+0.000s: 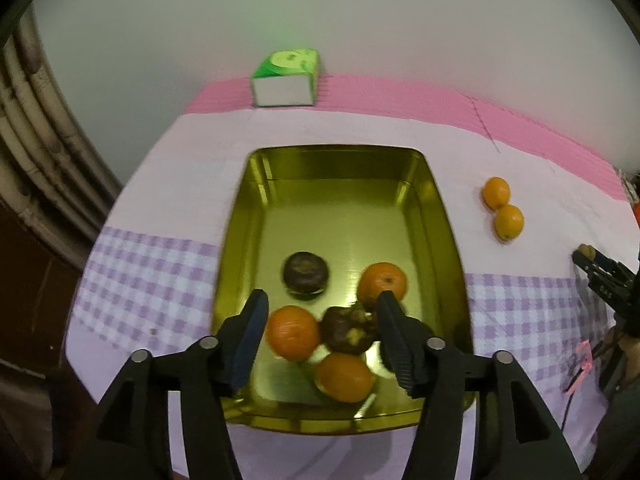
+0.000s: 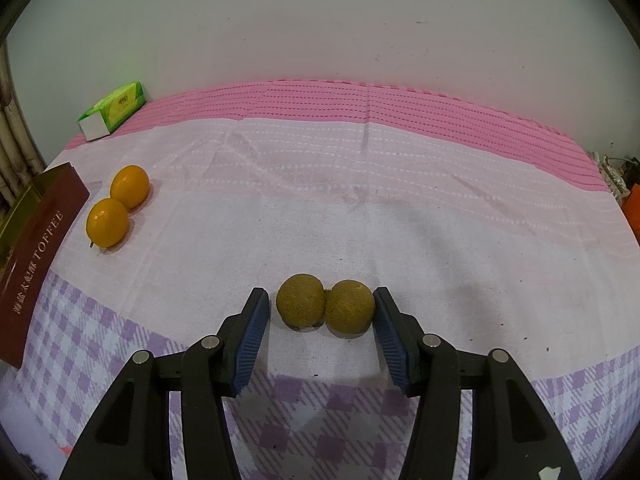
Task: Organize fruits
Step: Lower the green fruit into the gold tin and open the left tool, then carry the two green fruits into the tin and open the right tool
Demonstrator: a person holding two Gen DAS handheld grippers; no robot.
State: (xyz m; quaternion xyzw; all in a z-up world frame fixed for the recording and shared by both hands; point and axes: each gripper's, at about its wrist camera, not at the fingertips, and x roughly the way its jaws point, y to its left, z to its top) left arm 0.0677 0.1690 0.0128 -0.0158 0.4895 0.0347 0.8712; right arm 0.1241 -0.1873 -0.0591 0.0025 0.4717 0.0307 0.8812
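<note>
The shiny gold rectangular metal tray already holds three oranges and at least two dark purple-brown fruits (another may hide behind the finger). The left gripper hovers above them, spread wide. Two small oranges and two rough yellow-brown fruits remain on the checked cloth; the right gripper, also spread, brackets the latter.
</note>
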